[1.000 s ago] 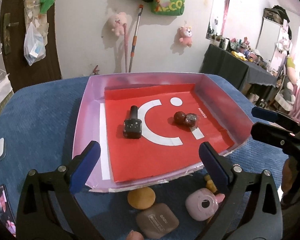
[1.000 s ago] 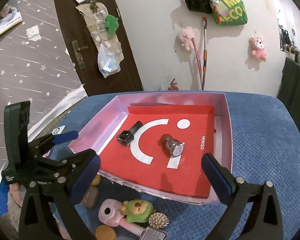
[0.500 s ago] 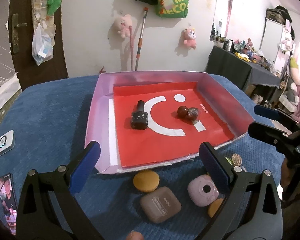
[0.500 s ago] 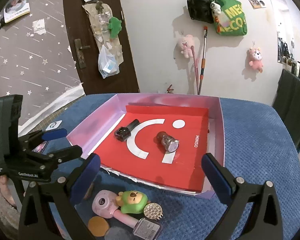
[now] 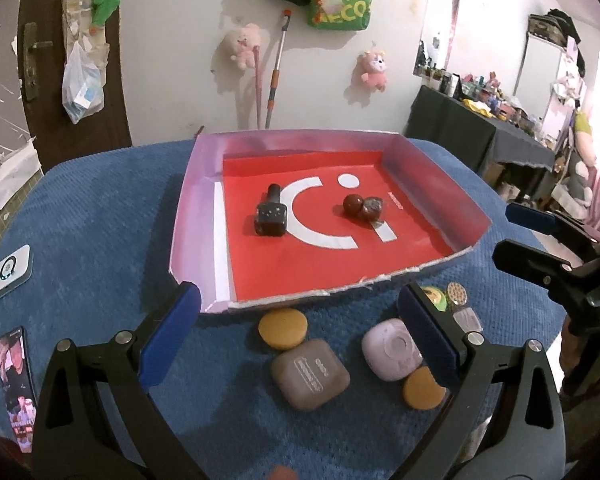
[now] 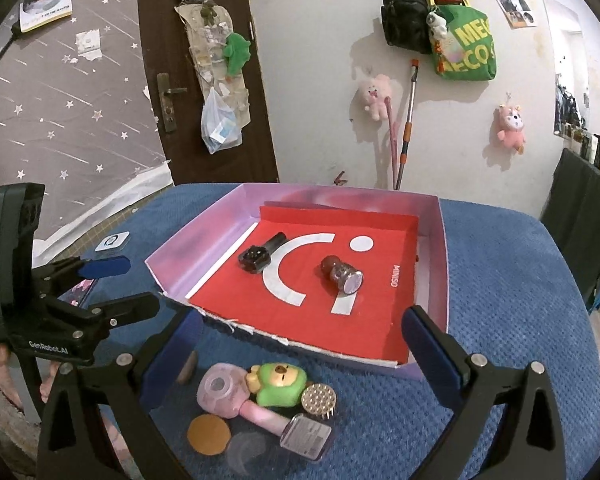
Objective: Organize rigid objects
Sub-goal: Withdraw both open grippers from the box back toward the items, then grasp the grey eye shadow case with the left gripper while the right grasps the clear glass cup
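A pink tray [image 5: 196, 216] with a red liner stands on the blue tabletop; it also shows in the right wrist view [image 6: 434, 248]. In it lie a black bottle [image 5: 271, 216] [image 6: 260, 254] and a dark red bottle [image 5: 362, 207] [image 6: 340, 274]. In front of the tray lie an orange disc [image 5: 283, 322], a brown case [image 5: 310, 374], a pink fan [image 5: 392, 354] [image 6: 228, 394], a green toy [image 6: 278, 384] and a second orange disc [image 6: 209, 434]. My left gripper [image 5: 296, 340] is open and empty above these loose items. My right gripper [image 6: 296, 356] is open and empty above them too.
A white device [image 5: 11, 270] and a phone [image 5: 15, 376] lie at the table's left edge. A studded round piece [image 6: 319, 398] and a clear bottle [image 6: 306, 436] lie by the fan. A door, hanging toys and a cluttered dark table stand behind.
Both grippers have drawn back from the tray and risen. More of the loose items in front of the tray show now. Both stay open.
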### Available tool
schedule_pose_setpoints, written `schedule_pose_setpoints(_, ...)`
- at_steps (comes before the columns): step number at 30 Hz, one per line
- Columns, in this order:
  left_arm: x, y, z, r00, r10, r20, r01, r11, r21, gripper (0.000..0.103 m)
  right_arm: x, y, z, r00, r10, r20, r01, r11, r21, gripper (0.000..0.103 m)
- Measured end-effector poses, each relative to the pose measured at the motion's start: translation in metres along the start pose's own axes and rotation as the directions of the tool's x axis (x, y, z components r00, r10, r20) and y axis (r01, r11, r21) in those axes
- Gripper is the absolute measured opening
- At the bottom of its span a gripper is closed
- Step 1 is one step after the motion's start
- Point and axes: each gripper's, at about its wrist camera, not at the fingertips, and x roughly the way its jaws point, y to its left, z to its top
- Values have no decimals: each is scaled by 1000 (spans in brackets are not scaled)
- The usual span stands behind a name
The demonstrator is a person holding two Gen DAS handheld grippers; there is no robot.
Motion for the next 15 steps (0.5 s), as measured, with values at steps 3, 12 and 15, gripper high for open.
schedule_pose_setpoints(3, 1, -2, -5, 1000, -10, -12, 10, 1000, 2, 101, -3, 2, -6, 1000, 1, -12, -1, 1000, 0, 93)
schedule_pose_setpoints(12, -2, -5, -23, 1000, -1, -13, 1, 1000, 0, 100, -10, -1, -31, 998, -1, -58, 3, 1000, 19, 74)
schedule_pose_setpoints(15, 1, -3, -28, 1000, 8, -21, -8, 1000, -2, 100, -13, -2, -40, 998, -7, -70, 9, 1000, 24, 68)
